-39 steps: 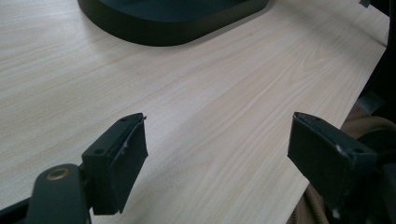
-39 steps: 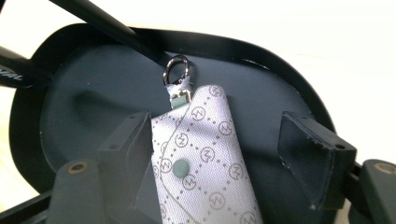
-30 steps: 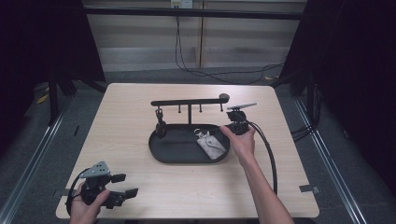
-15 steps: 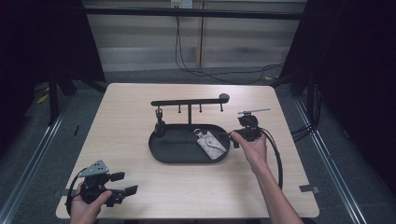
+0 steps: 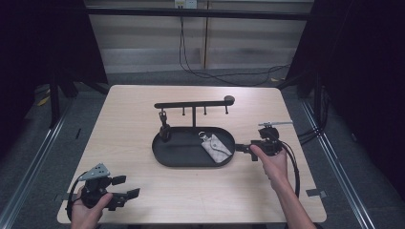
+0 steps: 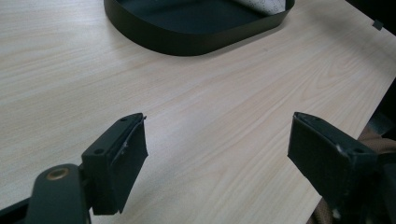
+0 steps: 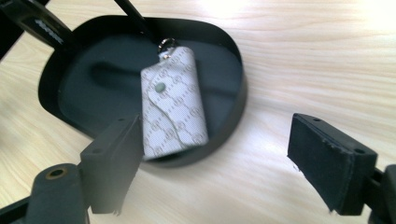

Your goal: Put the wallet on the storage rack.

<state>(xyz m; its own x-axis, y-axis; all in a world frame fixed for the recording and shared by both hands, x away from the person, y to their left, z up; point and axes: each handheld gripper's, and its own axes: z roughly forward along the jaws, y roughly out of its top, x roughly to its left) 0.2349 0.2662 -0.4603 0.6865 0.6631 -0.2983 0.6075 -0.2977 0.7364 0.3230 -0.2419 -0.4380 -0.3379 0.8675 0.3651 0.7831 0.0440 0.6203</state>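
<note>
Right tongs (image 5: 242,149) backed off the key pouch (image 5: 216,147); jaws opening, empty.

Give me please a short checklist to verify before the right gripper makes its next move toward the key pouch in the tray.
1. Right gripper jaws open, nothing between them: ok; they have just been opening.
2. Key pouch lies flat inside the tray, apart from the jaws: ok.
3. Pouch ring is free of the rack hooks: cannot tell.
4. Tray wall stands between jaws and pouch, so approach from above: not ok for a level reach.
5. Left gripper open, resting at the table corner, away from the tray: ok.
</note>
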